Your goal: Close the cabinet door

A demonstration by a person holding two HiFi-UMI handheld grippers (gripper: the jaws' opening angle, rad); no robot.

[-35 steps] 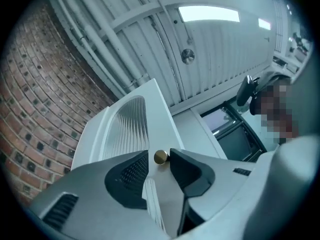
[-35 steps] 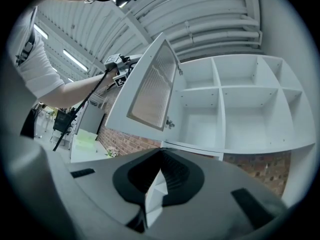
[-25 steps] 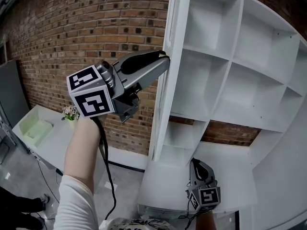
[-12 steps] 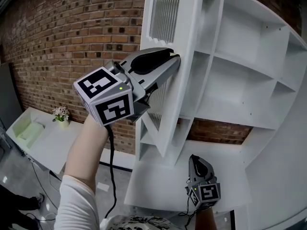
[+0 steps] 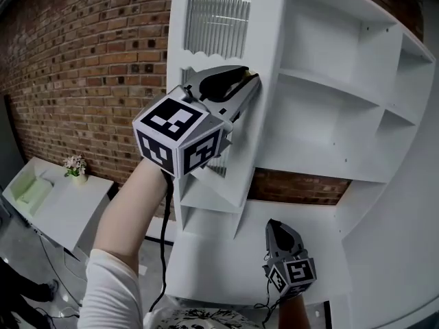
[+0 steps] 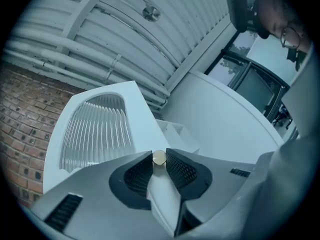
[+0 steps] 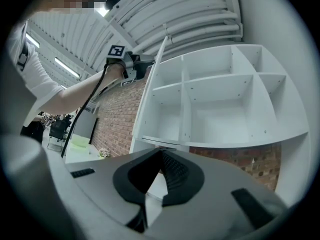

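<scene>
A white cabinet door [image 5: 271,53] with a ribbed glass pane [image 5: 219,16] stands partly swung across the open white shelves [image 5: 336,94]. My left gripper [image 5: 251,79] is at the door's free edge. Its jaws are closing on the small round knob [image 6: 159,157], which sits between the pads [image 6: 180,170]. The right gripper view shows that gripper [image 7: 143,60] up at the door's edge [image 7: 151,89], with the shelves [image 7: 220,99] beside it. My right gripper [image 5: 275,226] hangs low in front of the cabinet, pointing up. It [image 7: 160,153] is shut and empty.
A brick wall [image 5: 89,67] runs behind and left of the cabinet. At lower left stands a white table [image 5: 65,208] with a small flower pot [image 5: 74,166] and a pale green tray [image 5: 27,190]. The white lower unit [image 5: 219,266] lies under the shelves.
The door has swung right toward the shelves with my left gripper on its edge, and the glass face has turned into sight. The right gripper has barely shifted.
</scene>
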